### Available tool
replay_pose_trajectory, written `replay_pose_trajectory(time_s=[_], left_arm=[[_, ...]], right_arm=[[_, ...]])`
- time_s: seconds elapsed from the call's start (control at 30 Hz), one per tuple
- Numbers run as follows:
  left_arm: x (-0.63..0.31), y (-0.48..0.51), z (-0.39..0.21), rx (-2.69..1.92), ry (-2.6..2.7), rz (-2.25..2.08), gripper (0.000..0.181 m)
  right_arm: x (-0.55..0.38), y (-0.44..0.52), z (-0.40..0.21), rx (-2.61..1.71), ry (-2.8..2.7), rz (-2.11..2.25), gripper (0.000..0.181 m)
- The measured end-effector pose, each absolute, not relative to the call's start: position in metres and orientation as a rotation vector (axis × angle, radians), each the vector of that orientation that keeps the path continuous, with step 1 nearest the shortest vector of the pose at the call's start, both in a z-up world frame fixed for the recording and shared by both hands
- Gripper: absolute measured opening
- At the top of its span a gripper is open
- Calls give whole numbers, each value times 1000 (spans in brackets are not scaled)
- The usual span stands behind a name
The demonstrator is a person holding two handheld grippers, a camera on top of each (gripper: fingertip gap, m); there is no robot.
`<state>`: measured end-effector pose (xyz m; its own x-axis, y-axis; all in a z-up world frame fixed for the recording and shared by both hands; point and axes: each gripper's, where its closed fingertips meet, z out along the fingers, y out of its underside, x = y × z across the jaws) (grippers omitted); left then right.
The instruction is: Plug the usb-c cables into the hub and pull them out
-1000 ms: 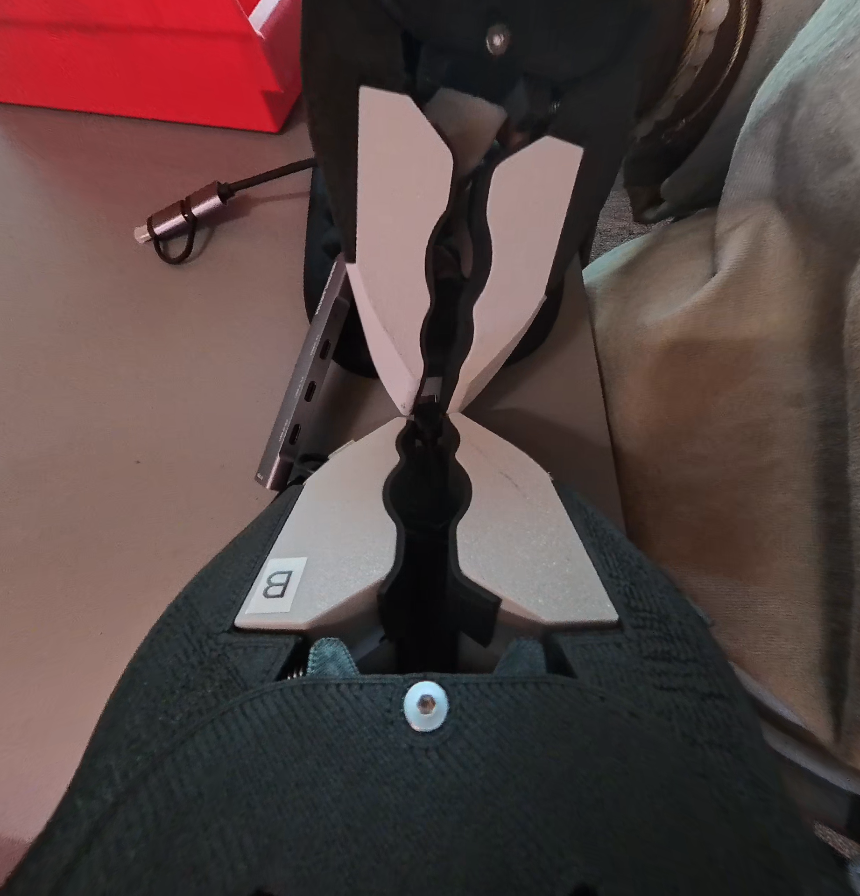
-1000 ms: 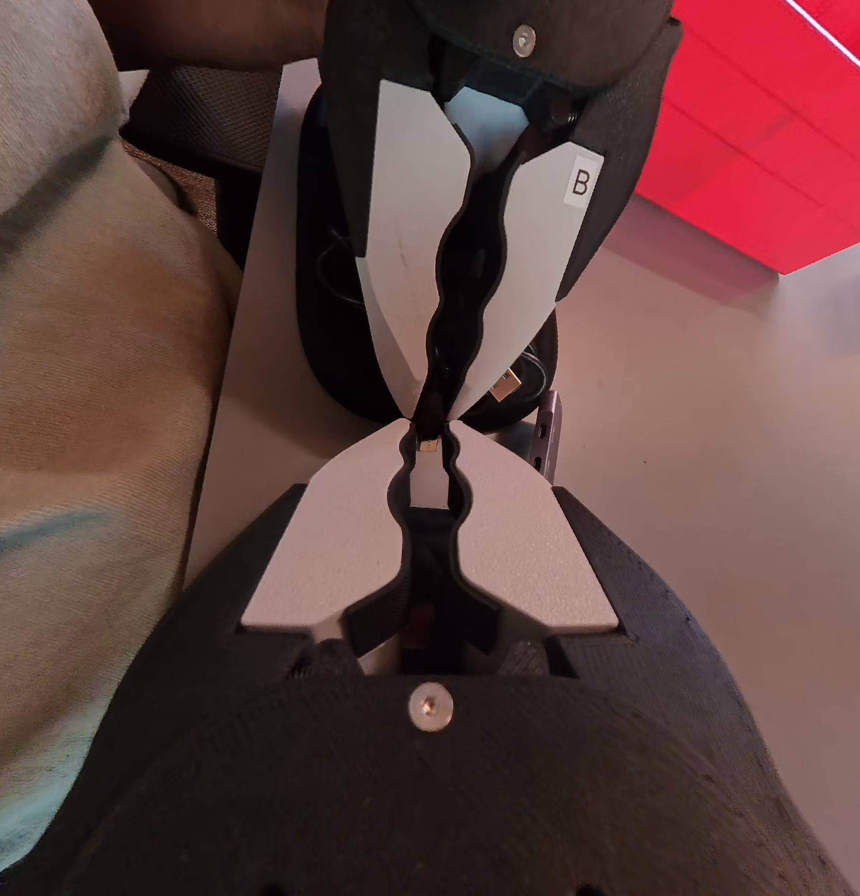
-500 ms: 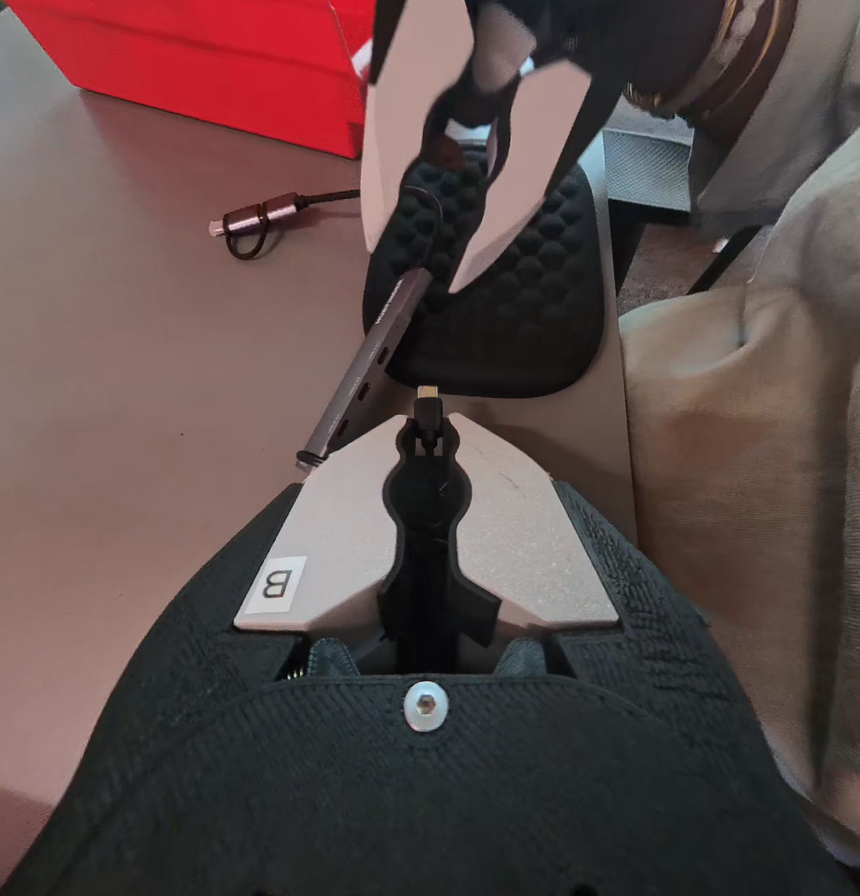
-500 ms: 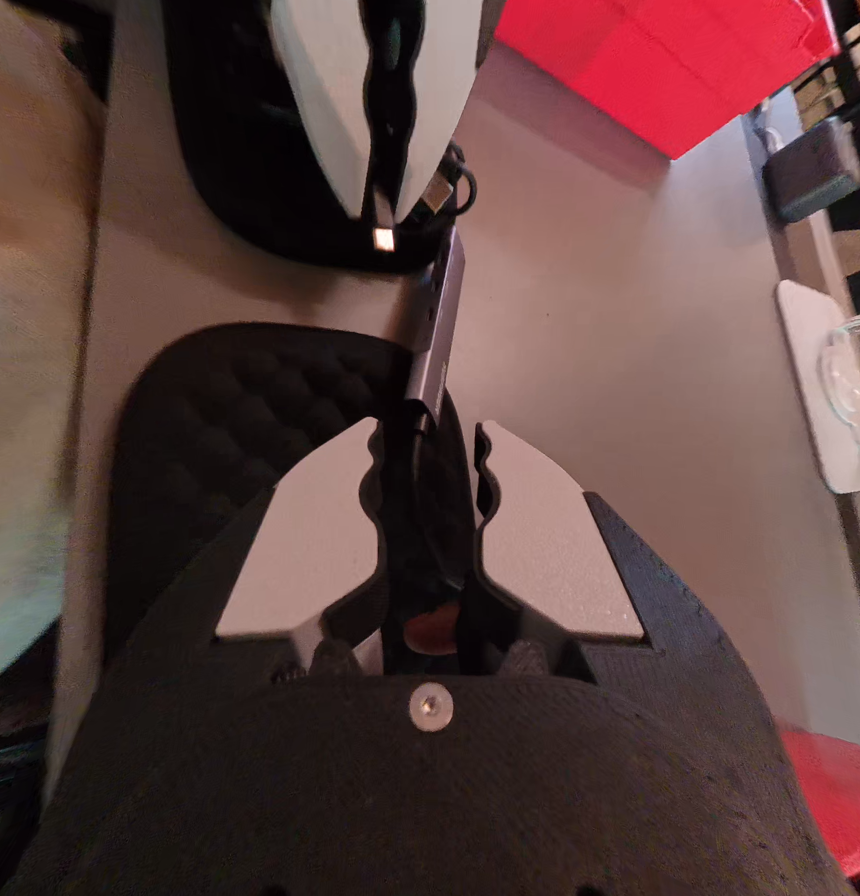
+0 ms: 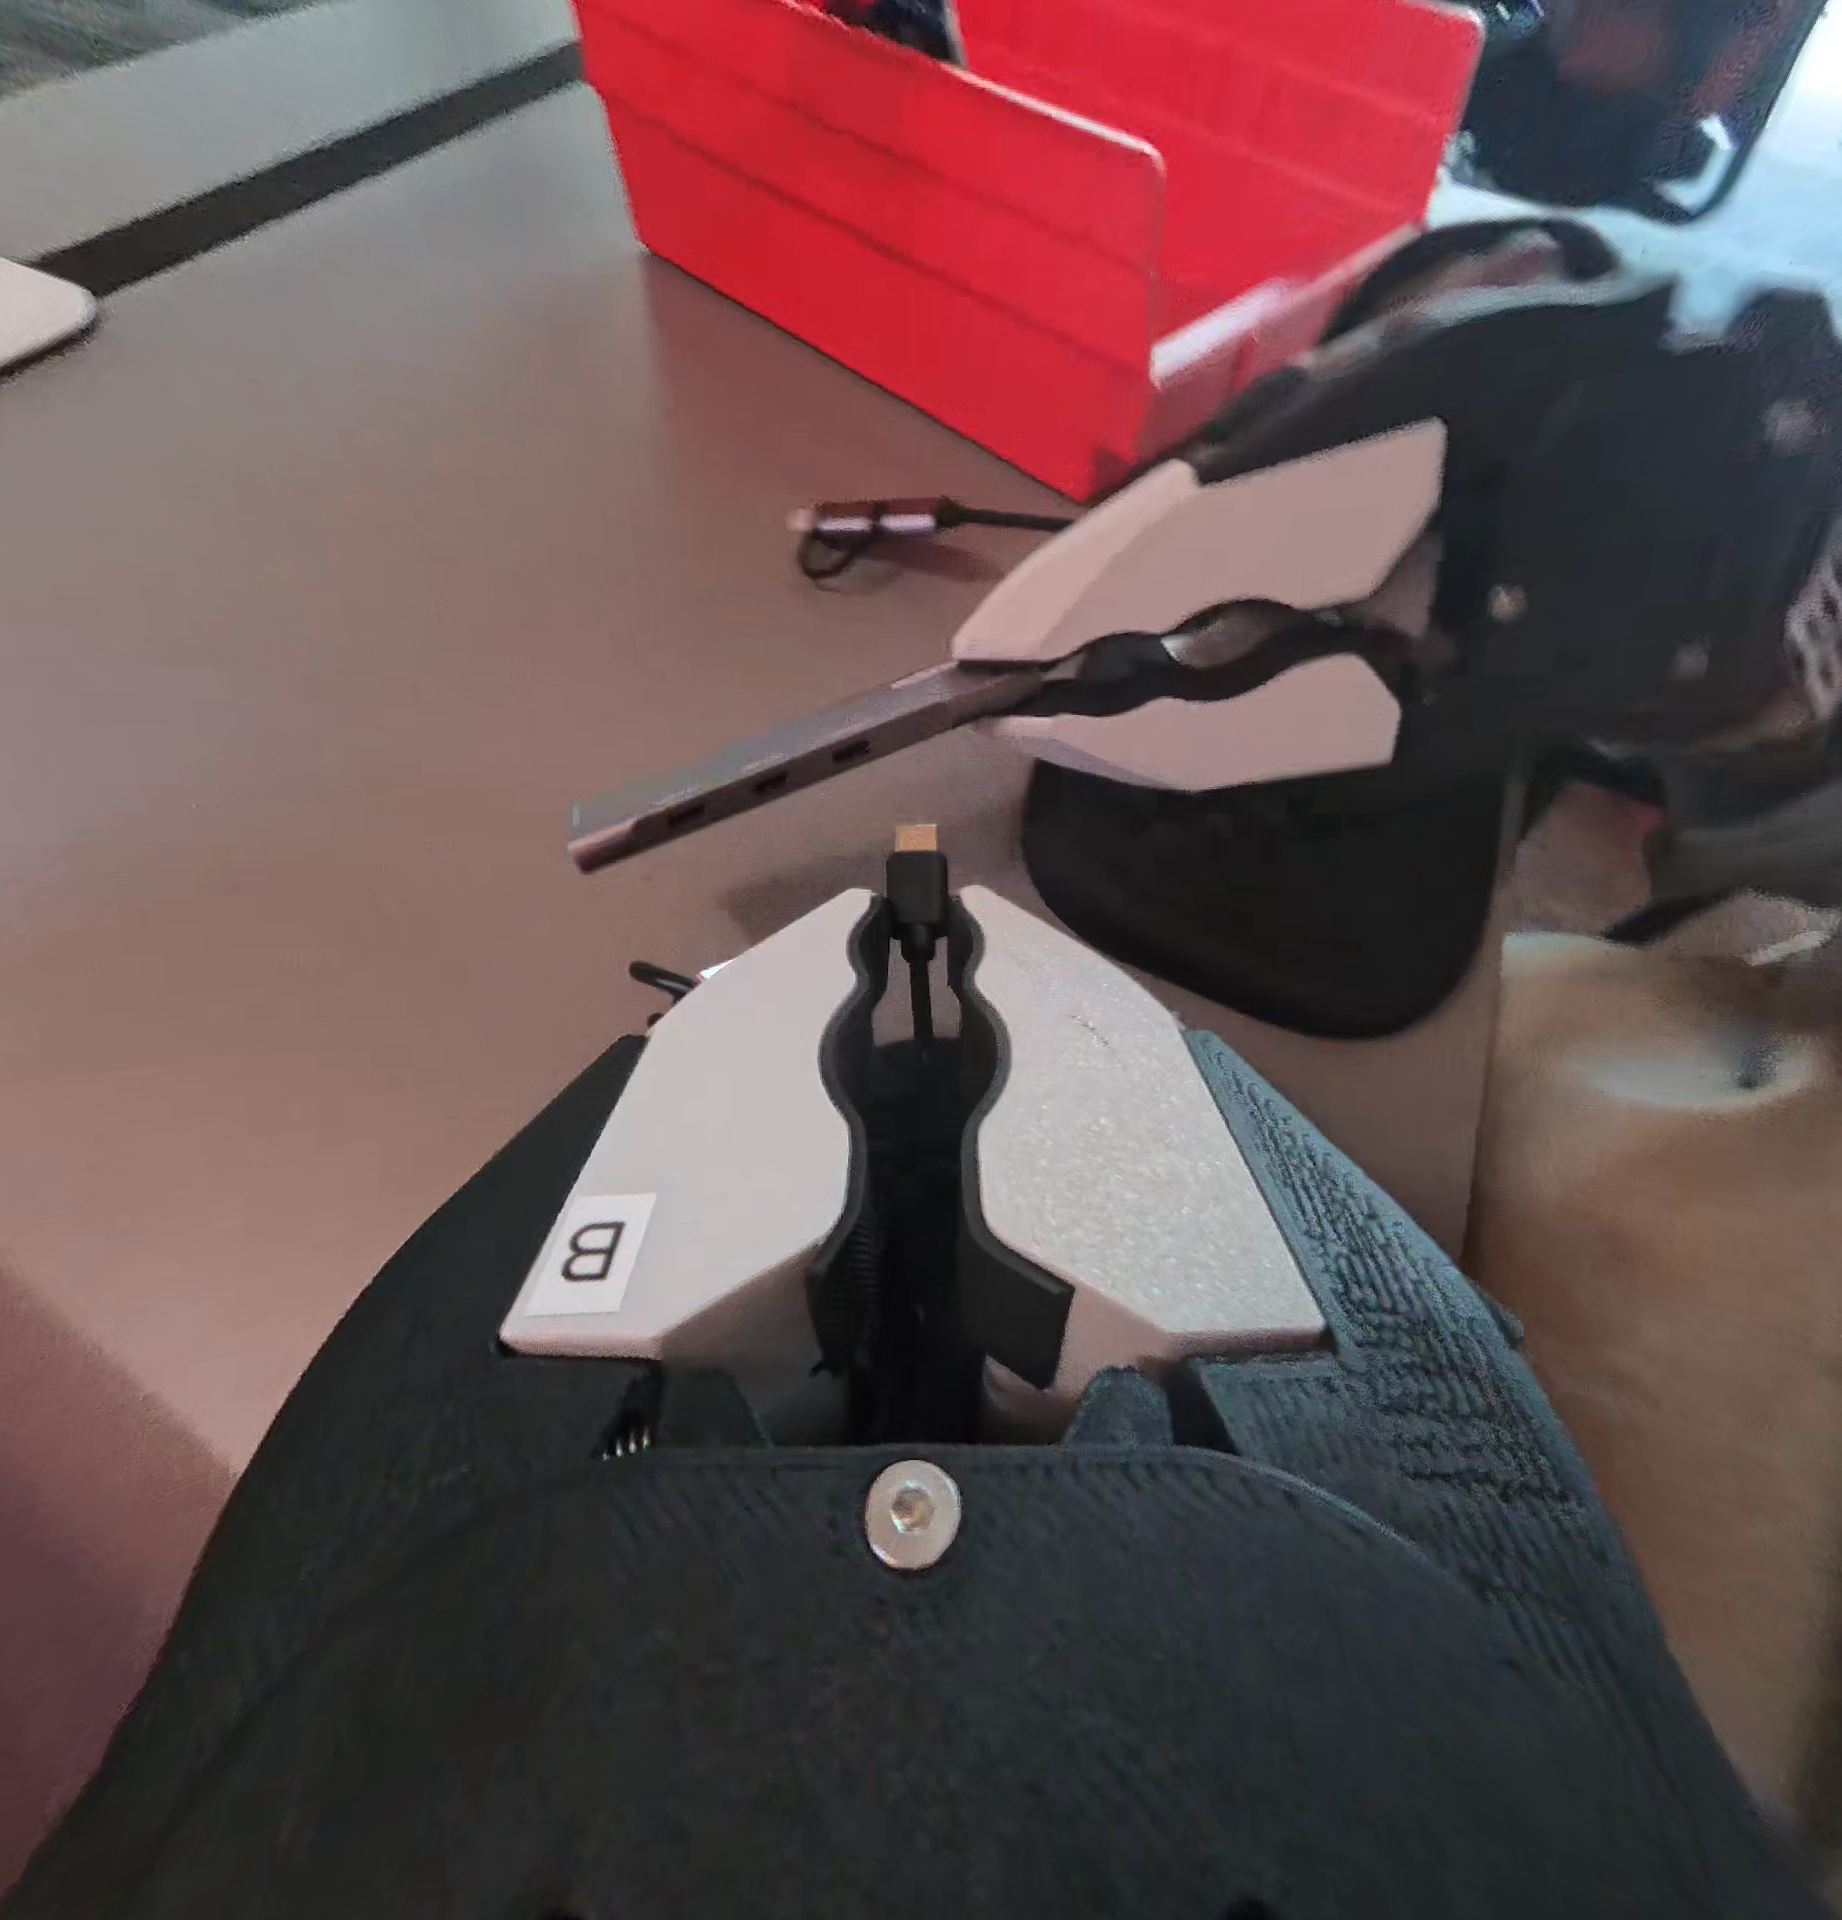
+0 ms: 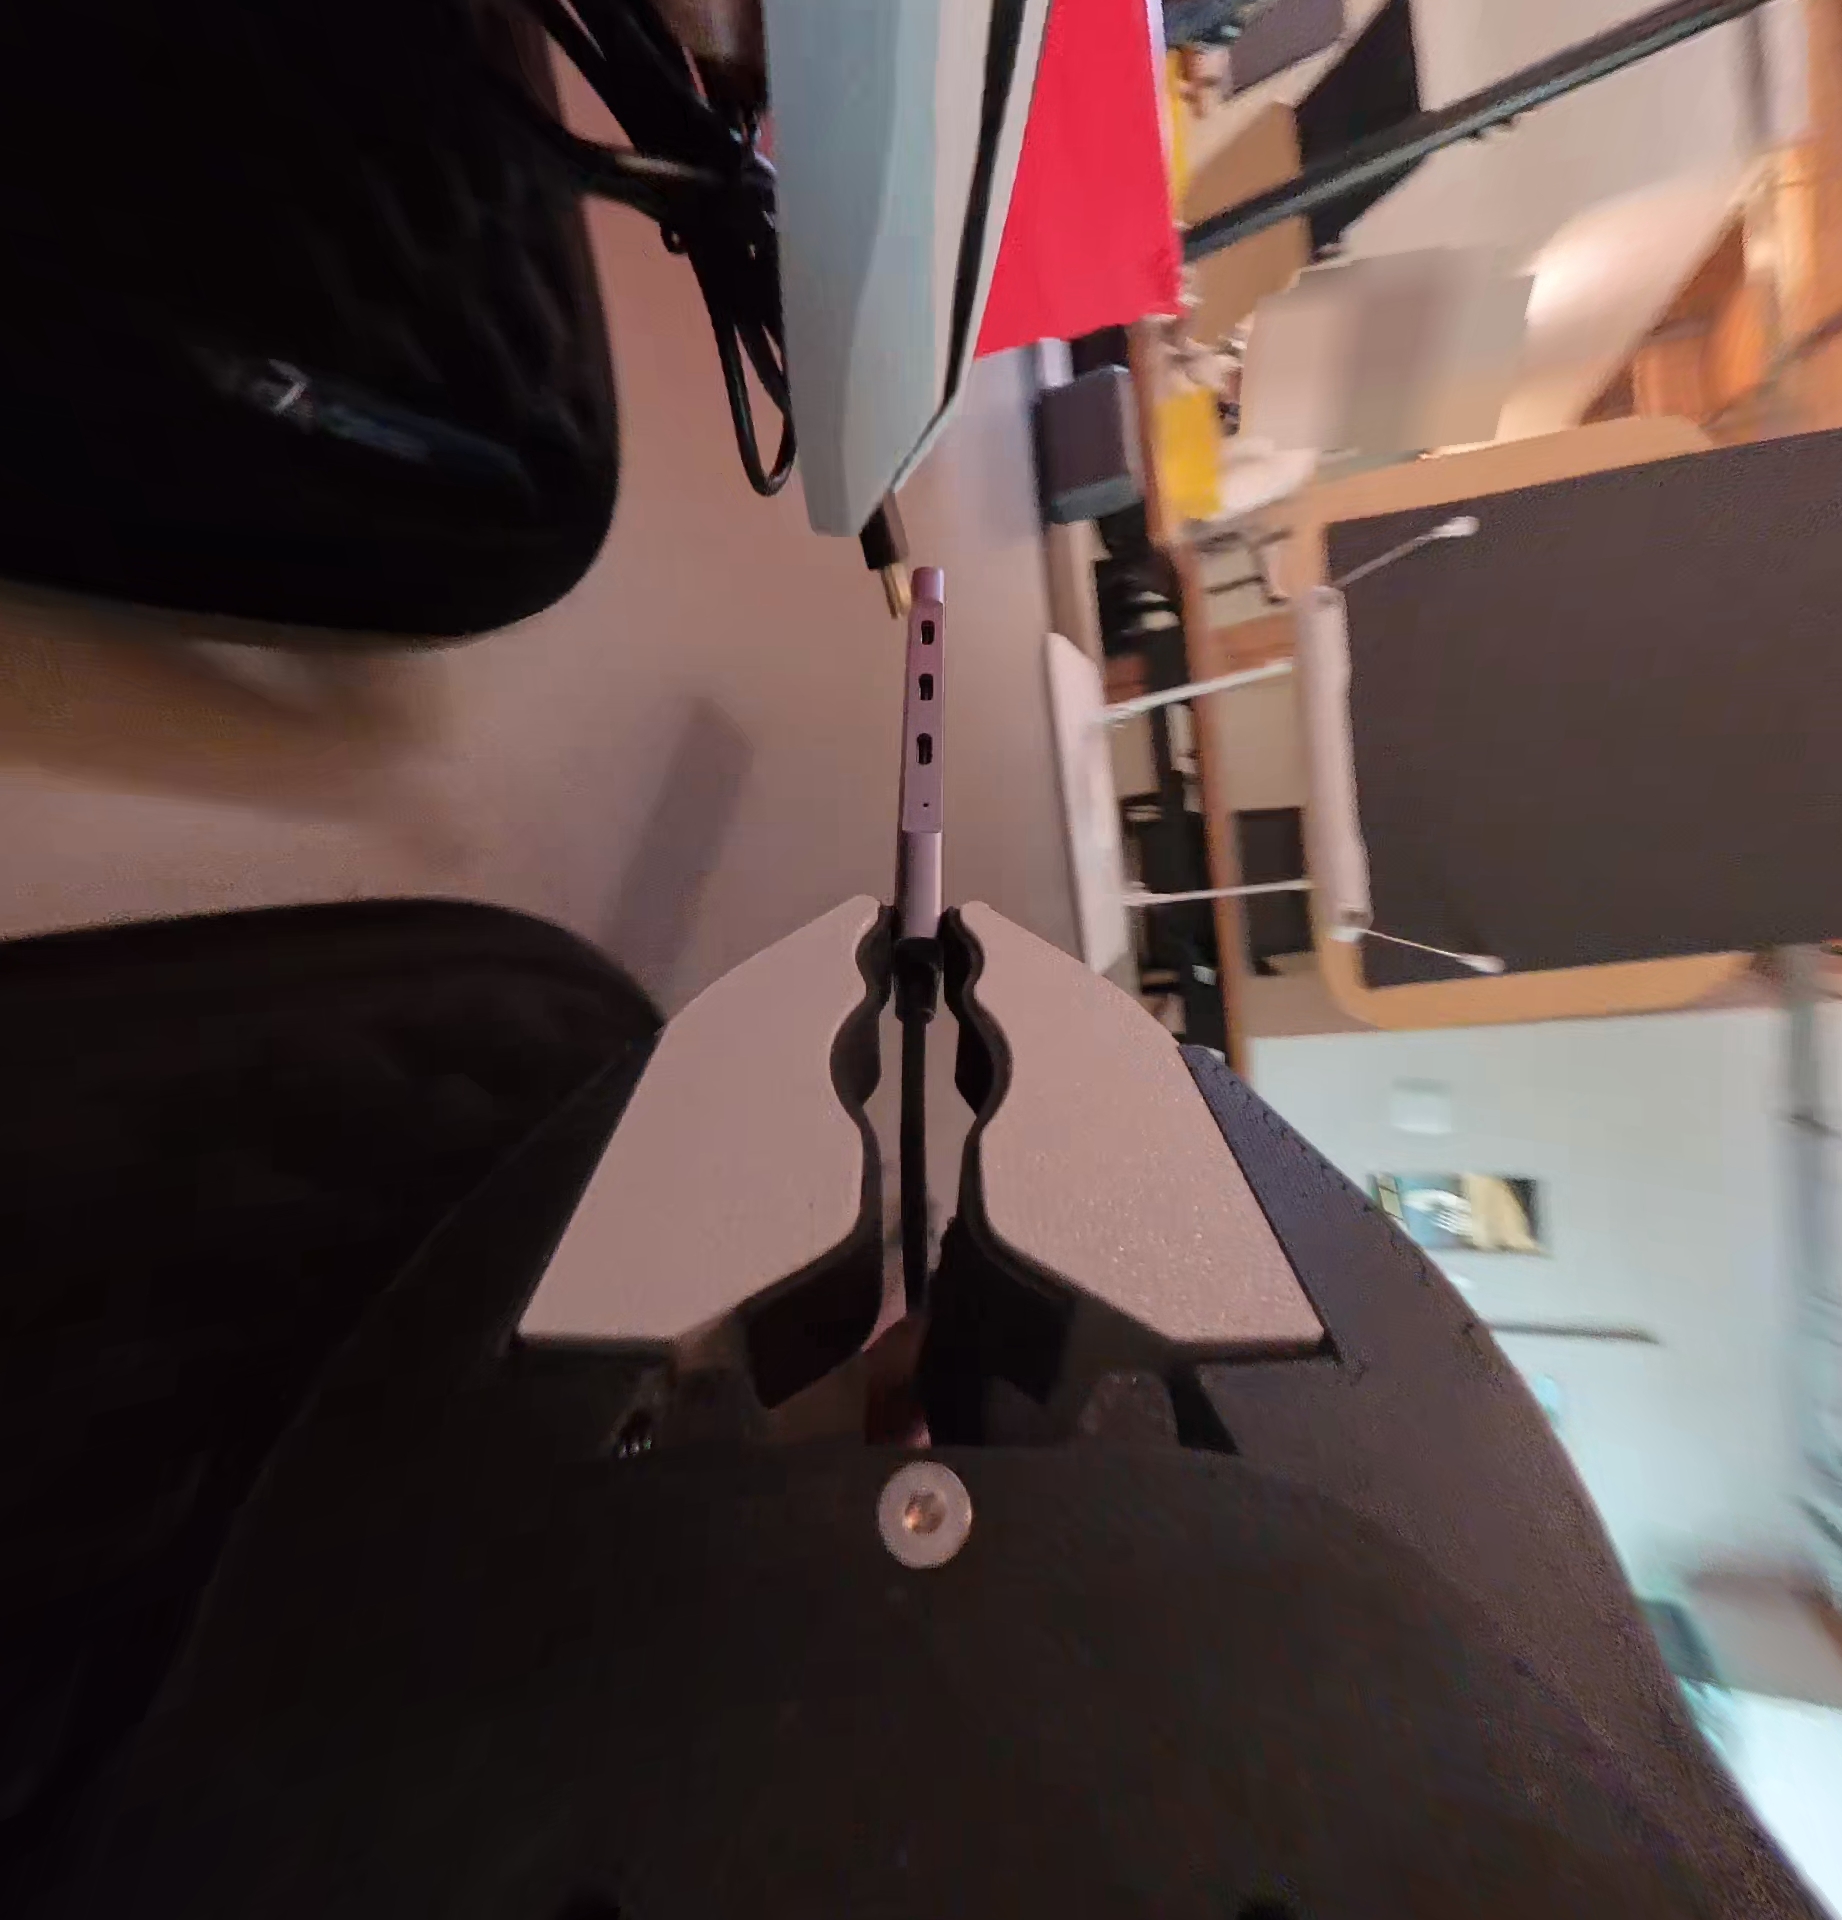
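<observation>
Both tools are clamped on something. Left tool (image 5: 917, 904) has its jaws drawn narrow on the black usb-c cable (image 5: 915, 883), whose metal plug tip pokes out past the fingertips and points toward the hub (image 5: 761, 774). Right tool (image 6: 919, 920) pinches the hub (image 6: 922, 727) by its cable end, so the grey bar sticks straight out beyond the fingertips.

From the left wrist view the hub hangs in the air above the brown surface (image 5: 325, 623), slanted, its free end lower and its row of ports facing the plug. The plug sits just beside that port edge but apart from it, not inserted. This view alone shows the right tool (image 5: 990, 681) from the side, the hub's own corded connector (image 5: 875, 516) lying farther back on the surface, the red box (image 5: 896, 208) behind it and a black padded mat (image 5: 1260, 904) under the right tool.

From the right wrist view the hub is seen edge-on, three slots and a tiny hole in line. The left tool (image 6: 875, 520) comes in from the top, its plug (image 6: 893, 582) just beside the hub's far tip. Only here do a coil of black cable (image 6: 730, 312) and blurred room furniture beyond the surface appear.
</observation>
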<state>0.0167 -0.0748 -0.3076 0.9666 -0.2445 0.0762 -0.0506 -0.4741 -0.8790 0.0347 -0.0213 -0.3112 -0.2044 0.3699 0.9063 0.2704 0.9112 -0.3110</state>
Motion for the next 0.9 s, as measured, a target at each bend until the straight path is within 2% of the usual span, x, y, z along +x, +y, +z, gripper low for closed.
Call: replay_pose_trajectory(time_s=[0.17, 0.5, 0.9], left_arm=[[-2, -63, -303, -2059, 110, -148, 9], [-9, -54, -300, -2050, 61, -84, 9], [-12, -58, -304, -2109, 107, -38, 9]], right_arm=[[22, -25, -303, -424, -1697, -115, 8], [10, -30, -299, -499, -1638, -147, 8], [14, -38, -298, -360, -1610, -155, 8]])
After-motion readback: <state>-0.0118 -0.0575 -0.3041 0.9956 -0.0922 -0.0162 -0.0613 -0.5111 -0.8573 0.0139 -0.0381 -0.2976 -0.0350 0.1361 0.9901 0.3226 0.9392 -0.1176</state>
